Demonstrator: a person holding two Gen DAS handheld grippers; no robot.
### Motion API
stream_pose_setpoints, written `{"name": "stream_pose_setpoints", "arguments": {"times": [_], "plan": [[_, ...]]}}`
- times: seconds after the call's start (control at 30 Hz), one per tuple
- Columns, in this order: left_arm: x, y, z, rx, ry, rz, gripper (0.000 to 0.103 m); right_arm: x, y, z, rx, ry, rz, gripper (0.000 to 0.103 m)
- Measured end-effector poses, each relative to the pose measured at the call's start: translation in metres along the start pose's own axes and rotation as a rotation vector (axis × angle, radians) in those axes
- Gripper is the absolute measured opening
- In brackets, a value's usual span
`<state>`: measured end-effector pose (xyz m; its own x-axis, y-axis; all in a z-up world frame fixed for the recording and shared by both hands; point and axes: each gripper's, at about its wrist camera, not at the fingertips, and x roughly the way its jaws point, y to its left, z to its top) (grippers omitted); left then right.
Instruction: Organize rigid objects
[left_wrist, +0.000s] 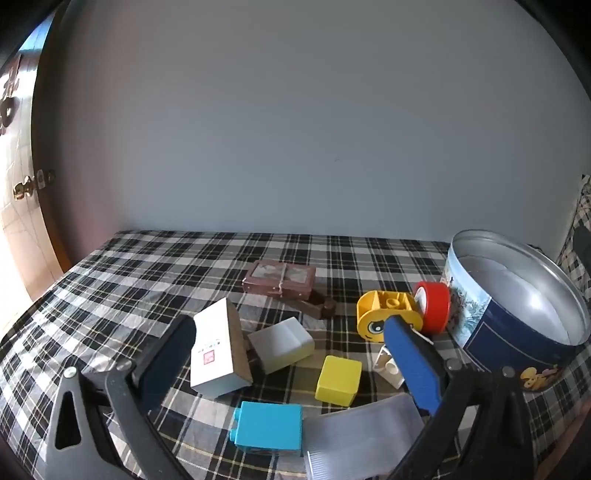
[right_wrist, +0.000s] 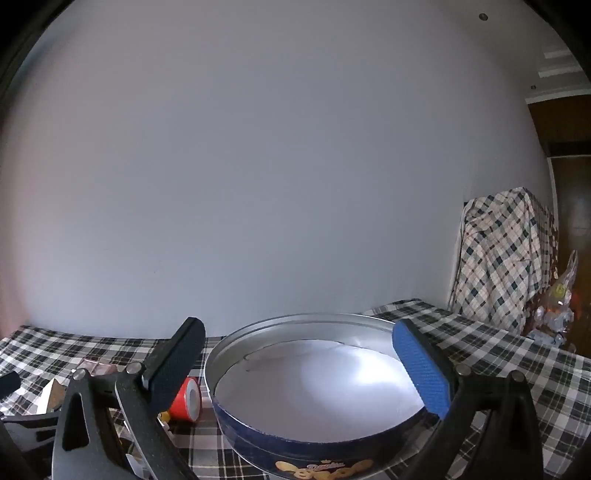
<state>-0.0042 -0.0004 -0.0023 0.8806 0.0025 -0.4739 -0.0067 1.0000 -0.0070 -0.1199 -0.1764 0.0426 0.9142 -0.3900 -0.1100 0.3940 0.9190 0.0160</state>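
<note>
In the left wrist view, loose objects lie on the plaid cloth: a white box (left_wrist: 216, 347), a grey-and-cream block (left_wrist: 281, 344), a yellow cube (left_wrist: 338, 380), a blue brick (left_wrist: 269, 426), a yellow face brick (left_wrist: 386, 314), a red roll (left_wrist: 434, 307), a clear ribbed case (left_wrist: 365, 432) and a brown wooden box (left_wrist: 279, 283). My left gripper (left_wrist: 291, 339) is open above them, holding nothing. The round blue tin (left_wrist: 517, 332) stands at the right, with nothing inside. My right gripper (right_wrist: 295, 354) is open over the tin (right_wrist: 314, 387).
The table meets a grey wall at the back. A door with a brass handle (left_wrist: 27, 188) is at far left. A plaid-covered object (right_wrist: 506, 258) and a wrapped item (right_wrist: 557, 314) stand beyond the table's right end.
</note>
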Motion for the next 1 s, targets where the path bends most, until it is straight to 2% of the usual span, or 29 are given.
{"name": "stream_pose_setpoints", "arguments": {"times": [0.77, 1.0], "plan": [[0.008, 0.005, -0.003, -0.009, 0.065, -0.008, 0.103, 0.010, 0.010, -0.004, -0.028, 0.044, 0.054, 0.102], [0.007, 0.008, -0.005, 0.011, 0.076, -0.031, 0.103, 0.011, 0.015, -0.008, -0.043, 0.086, 0.111, 0.102]]}}
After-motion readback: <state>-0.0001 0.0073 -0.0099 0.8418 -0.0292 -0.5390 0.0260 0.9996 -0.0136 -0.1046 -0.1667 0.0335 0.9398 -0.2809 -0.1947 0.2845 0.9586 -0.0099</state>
